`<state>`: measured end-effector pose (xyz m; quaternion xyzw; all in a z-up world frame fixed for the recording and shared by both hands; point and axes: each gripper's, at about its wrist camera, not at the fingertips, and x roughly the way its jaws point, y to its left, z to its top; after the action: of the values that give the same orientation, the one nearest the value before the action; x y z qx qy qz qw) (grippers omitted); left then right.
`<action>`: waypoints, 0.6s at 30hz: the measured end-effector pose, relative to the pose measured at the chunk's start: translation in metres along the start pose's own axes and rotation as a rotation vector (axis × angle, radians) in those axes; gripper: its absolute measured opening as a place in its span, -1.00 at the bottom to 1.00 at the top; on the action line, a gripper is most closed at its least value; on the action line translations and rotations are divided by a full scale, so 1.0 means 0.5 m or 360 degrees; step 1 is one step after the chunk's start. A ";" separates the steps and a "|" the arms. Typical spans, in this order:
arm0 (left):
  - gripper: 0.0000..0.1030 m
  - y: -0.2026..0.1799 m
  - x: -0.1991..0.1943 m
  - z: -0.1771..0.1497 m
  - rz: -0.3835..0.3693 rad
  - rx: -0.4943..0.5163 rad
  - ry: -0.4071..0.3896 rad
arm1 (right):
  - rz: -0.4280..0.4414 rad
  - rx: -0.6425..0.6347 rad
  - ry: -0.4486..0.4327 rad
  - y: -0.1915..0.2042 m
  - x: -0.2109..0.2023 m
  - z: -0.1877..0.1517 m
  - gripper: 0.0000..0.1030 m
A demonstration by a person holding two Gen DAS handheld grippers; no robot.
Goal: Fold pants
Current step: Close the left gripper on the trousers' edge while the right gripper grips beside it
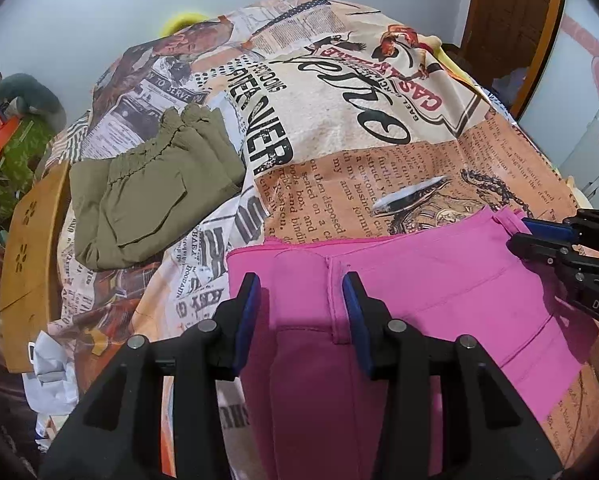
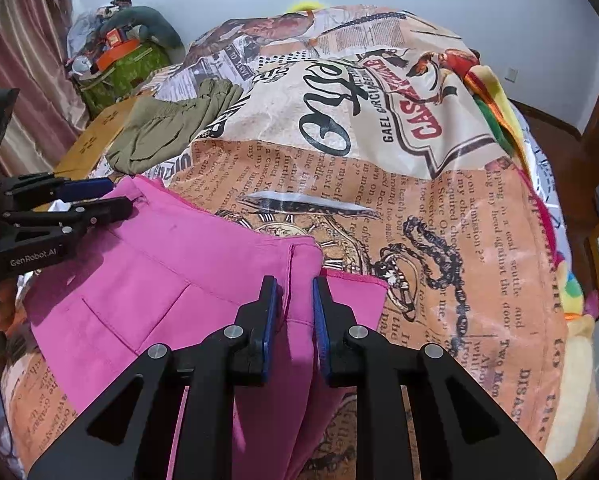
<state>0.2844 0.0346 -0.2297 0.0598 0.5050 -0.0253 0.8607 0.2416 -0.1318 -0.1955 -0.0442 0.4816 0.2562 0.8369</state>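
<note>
Pink pants lie on a bed covered by a newspaper-print blanket, their top edge turned toward the far side. My left gripper is shut on a raised fold of the pink cloth near the left end of that edge. Seen from the right wrist, the left gripper bites the far left corner. My right gripper is shut on a narrow pinched fold of the pink pants near their right corner. In the left wrist view the right gripper sits at the pants' far right edge.
Folded olive-green pants lie on the blanket at the left, beyond the pink ones. A brown board sticks out at the bed's left edge. A pile of bags stands far left. Plush toys line the right side.
</note>
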 end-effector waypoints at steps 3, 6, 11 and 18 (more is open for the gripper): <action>-0.10 0.008 -0.022 0.004 0.0004 -0.0028 -0.0020 | -0.0027 0.0004 -0.0005 0.003 -0.018 0.003 -0.61; 0.26 0.024 -0.052 0.007 0.0000 -0.0084 -0.0066 | -0.0030 0.0027 -0.0033 0.004 -0.039 0.001 -0.29; 0.76 0.045 -0.102 0.001 0.0016 -0.0113 -0.0161 | -0.0025 0.0046 -0.0086 0.009 -0.076 -0.012 -0.15; 0.76 0.058 -0.095 -0.036 -0.0062 -0.0165 -0.0077 | 0.0022 0.0117 -0.0092 0.012 -0.092 -0.043 -0.04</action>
<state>0.2488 0.0648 -0.1948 0.0046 0.4856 -0.0173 0.8740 0.2035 -0.1512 -0.1678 -0.0027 0.4666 0.2454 0.8498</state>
